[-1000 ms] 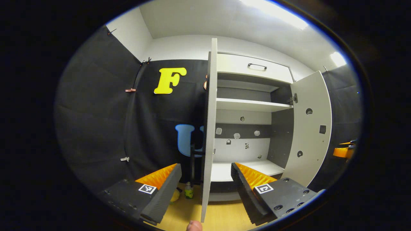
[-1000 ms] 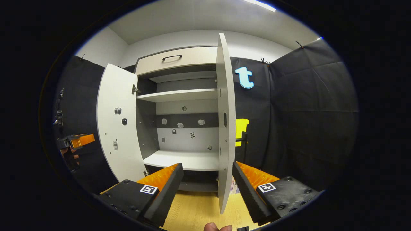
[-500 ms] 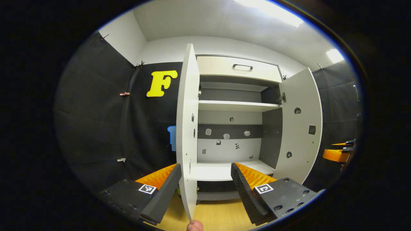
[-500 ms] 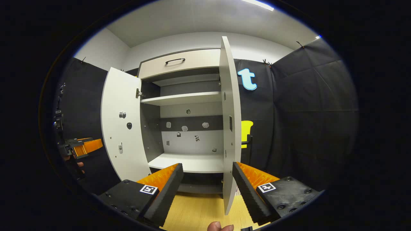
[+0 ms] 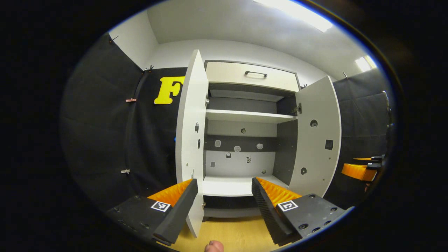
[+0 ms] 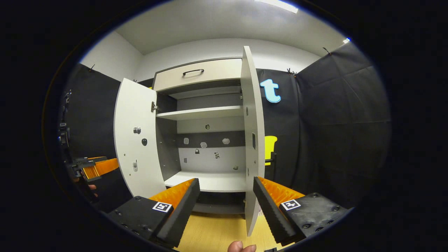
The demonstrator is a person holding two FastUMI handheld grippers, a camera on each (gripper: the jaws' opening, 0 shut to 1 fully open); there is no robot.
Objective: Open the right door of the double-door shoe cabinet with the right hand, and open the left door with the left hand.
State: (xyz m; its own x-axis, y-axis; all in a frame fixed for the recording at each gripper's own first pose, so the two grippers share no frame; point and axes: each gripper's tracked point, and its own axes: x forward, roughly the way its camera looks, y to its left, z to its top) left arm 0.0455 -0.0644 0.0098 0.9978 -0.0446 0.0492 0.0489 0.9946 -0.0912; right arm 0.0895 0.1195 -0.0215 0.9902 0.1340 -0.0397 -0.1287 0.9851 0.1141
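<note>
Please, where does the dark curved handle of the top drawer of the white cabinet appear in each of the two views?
Left gripper view: the dark curved drawer handle lies above centre, slightly right.
Right gripper view: the handle lies upper centre, slightly left.
Shared landmark: the white upper shelf lies below the handle in both views.

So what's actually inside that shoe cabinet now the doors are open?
No shoes show inside the shoe cabinet: one bare upper shelf, a bare bottom shelf, and small marks on the back panel, too small to identify. The drawer above is shut, hiding its contents.
</note>
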